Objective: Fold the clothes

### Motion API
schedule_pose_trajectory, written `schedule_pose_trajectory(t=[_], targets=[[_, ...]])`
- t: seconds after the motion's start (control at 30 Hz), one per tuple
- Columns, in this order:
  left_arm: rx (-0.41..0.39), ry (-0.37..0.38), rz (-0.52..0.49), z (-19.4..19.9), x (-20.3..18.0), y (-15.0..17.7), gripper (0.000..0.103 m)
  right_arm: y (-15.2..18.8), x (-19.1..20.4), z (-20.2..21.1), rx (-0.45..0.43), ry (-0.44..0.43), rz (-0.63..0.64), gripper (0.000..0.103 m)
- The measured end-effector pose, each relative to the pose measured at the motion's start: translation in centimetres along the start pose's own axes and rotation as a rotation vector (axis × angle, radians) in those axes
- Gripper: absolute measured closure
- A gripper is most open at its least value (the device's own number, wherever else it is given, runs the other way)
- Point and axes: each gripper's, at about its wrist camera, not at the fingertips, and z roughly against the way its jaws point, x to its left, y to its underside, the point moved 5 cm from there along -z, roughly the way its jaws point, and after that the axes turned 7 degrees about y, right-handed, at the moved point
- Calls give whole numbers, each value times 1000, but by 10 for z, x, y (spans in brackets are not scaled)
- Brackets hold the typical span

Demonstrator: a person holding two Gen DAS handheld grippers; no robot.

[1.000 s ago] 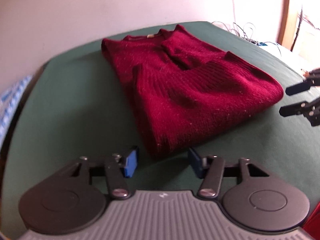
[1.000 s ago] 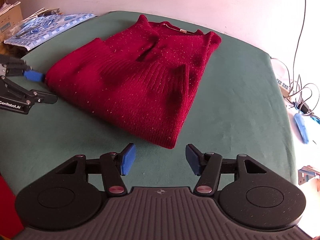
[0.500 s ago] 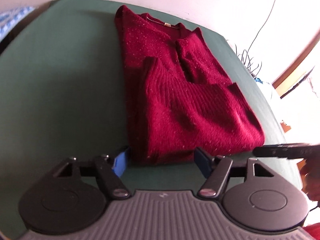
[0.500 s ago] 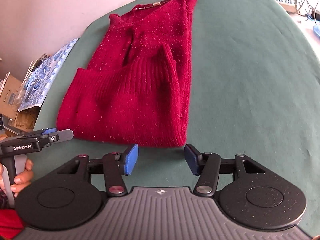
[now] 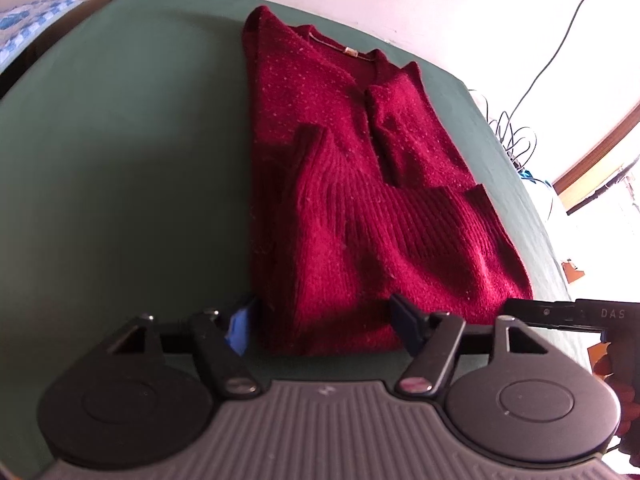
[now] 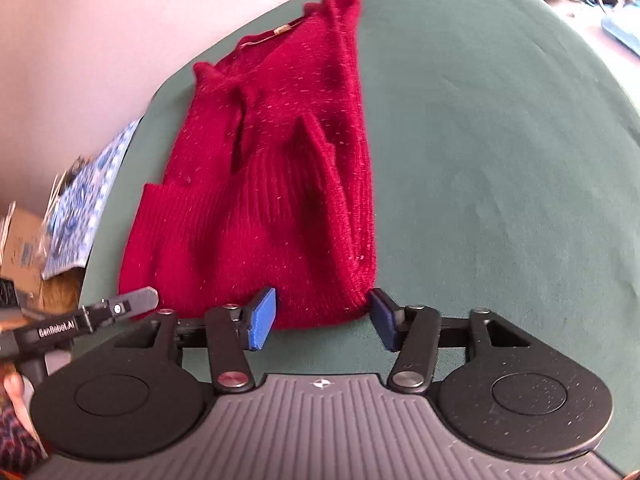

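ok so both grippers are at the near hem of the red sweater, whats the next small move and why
Probably finish closing both on the hem, then lift it toward the collar. The left gripper and right gripper each straddle a near corner of the red sweater, jaws closing, pads not yet pinching.

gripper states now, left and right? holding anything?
Left gripper: jaws closing, near edge of the red sweater between the pads, not yet clamped.
Right gripper: jaws closing around the sweater's near corner, not yet clamped.
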Motion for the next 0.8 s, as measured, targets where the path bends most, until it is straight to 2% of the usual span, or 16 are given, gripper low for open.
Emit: schedule_pose_trajectory(t=[0.07, 0.17, 0.37, 0.47, 0.67, 0.8], targets=[[-7, 6, 12, 0, 2, 0, 40, 0, 1, 4, -36, 9, 17, 68], [-22, 16, 34, 2, 6, 0, 51, -1, 2, 7, -58, 3, 33, 74], [-38, 47, 72, 4, 17, 0, 65, -2, 5, 7, -77, 17, 105, 77], [-48, 44, 64, 5, 15, -1, 76, -3, 4, 5, -72, 15, 84, 78], [-44, 39, 84, 12, 13, 3, 81, 0, 5, 14, -57, 9, 94, 78], [-40, 68, 101, 25, 10, 5, 81, 3, 4, 19, -43, 13, 91, 78]])
